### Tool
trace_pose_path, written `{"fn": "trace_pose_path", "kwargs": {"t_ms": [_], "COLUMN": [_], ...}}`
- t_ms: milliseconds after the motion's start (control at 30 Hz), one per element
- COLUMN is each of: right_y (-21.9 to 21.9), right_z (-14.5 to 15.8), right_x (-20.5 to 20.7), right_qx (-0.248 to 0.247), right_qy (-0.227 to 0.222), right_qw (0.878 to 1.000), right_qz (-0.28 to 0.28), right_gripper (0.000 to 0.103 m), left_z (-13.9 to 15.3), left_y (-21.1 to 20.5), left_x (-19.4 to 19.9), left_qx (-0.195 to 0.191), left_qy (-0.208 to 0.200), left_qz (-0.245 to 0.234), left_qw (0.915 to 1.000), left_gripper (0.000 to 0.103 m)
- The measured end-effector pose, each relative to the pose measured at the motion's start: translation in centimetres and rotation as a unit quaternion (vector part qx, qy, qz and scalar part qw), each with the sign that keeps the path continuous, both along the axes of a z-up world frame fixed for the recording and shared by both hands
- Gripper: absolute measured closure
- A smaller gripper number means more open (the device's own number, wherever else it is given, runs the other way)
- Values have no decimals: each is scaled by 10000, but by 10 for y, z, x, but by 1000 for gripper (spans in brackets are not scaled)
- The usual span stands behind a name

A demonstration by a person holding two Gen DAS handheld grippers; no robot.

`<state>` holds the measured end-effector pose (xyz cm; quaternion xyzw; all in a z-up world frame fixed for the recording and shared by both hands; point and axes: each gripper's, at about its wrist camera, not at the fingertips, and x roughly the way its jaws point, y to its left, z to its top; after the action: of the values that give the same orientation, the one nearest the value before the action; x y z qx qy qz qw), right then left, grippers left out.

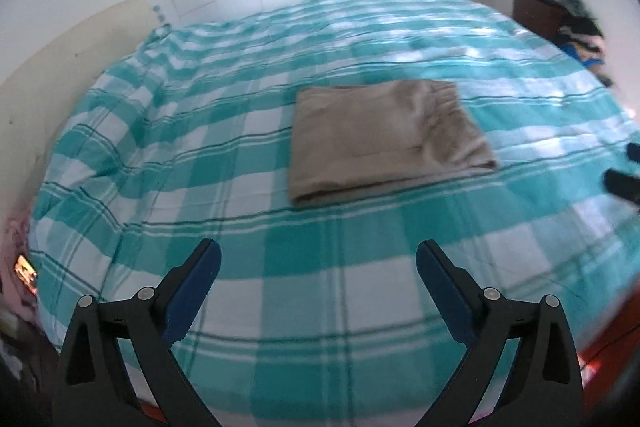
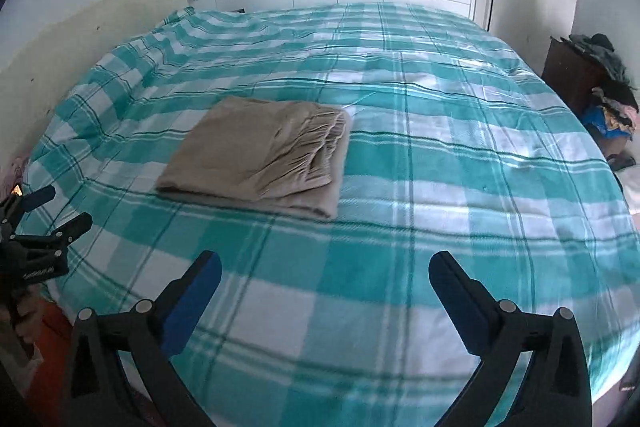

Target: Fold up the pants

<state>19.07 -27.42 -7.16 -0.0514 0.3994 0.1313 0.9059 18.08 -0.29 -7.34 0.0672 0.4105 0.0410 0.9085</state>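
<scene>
Pants (image 1: 384,139) lie folded flat on the bed (image 1: 280,247). Left tool (image 1: 318,259) and right tool (image 2: 325,271) both spread wide, empty, apart from pants.

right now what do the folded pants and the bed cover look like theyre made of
The pants: tan woven cloth, probably cotton, matte, with a gathered elastic waistband on top. The bed cover: soft matte woven fabric, teal and white check, lightly wrinkled; the exact fibre cannot be told.
</scene>
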Motion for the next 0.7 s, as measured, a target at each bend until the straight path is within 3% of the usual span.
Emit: {"fn": "trace_pose_path", "kwargs": {"t_ms": [267,700], "right_y": [35,49], "right_z": [20,44], "right_x": [-59,-100], "right_qx": [-220,-236], "right_qy": [-91,-214], "right_qw": [9994,9989], "right_qz": [265,335], "right_gripper": [0,0], "left_z": [21,37], "left_y": [-7,-1], "left_x": [-39,-67], "left_qx": [-57,-156], "left_qy": [-197,-365], "left_qz": [-39,-43], "left_qw": [9998,9992], "left_gripper": [4,3]}}
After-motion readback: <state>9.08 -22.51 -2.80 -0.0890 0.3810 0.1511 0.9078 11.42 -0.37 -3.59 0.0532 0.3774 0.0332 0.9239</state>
